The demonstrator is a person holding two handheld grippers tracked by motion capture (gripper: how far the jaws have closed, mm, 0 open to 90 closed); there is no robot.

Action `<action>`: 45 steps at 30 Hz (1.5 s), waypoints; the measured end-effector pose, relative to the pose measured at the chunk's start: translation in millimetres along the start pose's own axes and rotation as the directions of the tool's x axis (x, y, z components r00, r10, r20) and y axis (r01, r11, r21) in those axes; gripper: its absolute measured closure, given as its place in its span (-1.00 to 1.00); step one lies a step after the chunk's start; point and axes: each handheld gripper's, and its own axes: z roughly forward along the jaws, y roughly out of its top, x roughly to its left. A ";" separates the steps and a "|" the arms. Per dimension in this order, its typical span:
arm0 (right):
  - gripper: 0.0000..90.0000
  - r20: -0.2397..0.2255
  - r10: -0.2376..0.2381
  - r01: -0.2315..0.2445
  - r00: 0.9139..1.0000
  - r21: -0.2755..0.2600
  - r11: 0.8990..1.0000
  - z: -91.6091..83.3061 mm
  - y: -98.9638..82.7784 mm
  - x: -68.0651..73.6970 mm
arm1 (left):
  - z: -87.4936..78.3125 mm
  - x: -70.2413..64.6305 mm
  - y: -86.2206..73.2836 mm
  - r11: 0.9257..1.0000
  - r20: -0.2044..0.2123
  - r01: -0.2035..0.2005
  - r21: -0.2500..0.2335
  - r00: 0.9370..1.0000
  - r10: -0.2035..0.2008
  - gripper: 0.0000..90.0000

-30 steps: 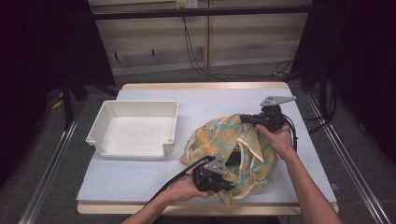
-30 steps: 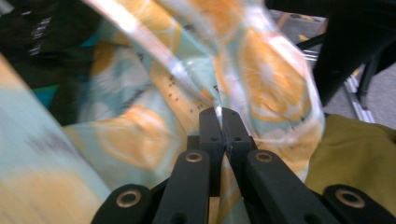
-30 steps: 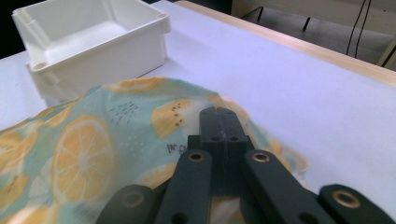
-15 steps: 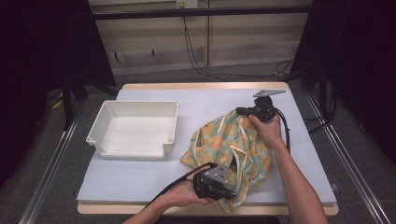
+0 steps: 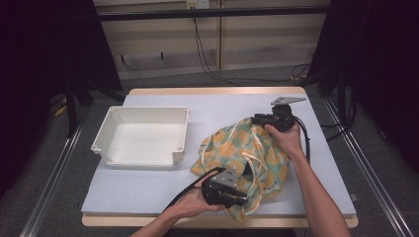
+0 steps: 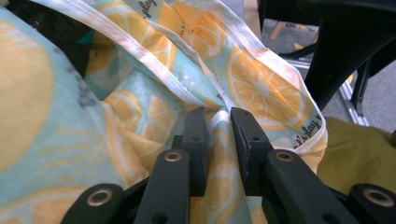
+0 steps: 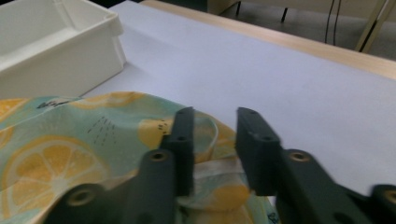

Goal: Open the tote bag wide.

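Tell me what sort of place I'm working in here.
Likely a lab recording station, not a home: a table under a plain white mat, black curtains on both sides, loose cables on the floor and an empty white bin.

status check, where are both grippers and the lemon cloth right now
Left gripper and right gripper: jaws just opened, lemon-print cloth between them, pads off. White bin empty, to the left. Nothing in the way.

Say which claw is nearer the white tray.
Left. The left claw sits just beyond the white tray's front right corner; the right claw lies farther off, across the lemon-print cloth.
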 end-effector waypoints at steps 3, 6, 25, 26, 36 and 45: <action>0.22 0.013 -0.008 0.008 1.000 -0.024 1.000 -18.5 2.5 5.5 | -6.9 2.3 1.1 0.999 -0.025 0.044 -0.026 0.999 -0.045 0.44; 0.16 0.005 -0.009 0.009 1.000 -0.033 0.999 -27.8 2.9 7.7 | -11.2 3.0 1.5 0.998 -0.033 0.044 -0.043 0.998 -0.045 0.39; -0.41 -0.042 -0.069 0.066 0.997 -0.075 0.995 -104.0 -14.5 65.4 | -66.0 33.4 22.8 0.967 -0.112 0.138 -0.216 0.980 -0.164 0.14; -0.42 -0.049 -0.069 0.065 0.996 -0.072 0.995 -104.7 -16.3 67.9 | -66.1 36.2 25.3 0.965 -0.124 0.142 -0.221 0.977 -0.172 0.12; -0.50 -0.041 -0.063 0.063 0.997 0.007 0.998 -78.5 -39.2 71.9 | -39.6 66.0 38.6 0.968 -0.200 0.160 -0.195 0.959 -0.199 -0.21; -0.61 -0.061 -0.070 0.073 0.996 0.054 0.996 -49.6 -45.4 76.5 | -20.3 82.2 37.4 0.979 -0.240 0.156 -0.130 0.953 -0.184 -0.44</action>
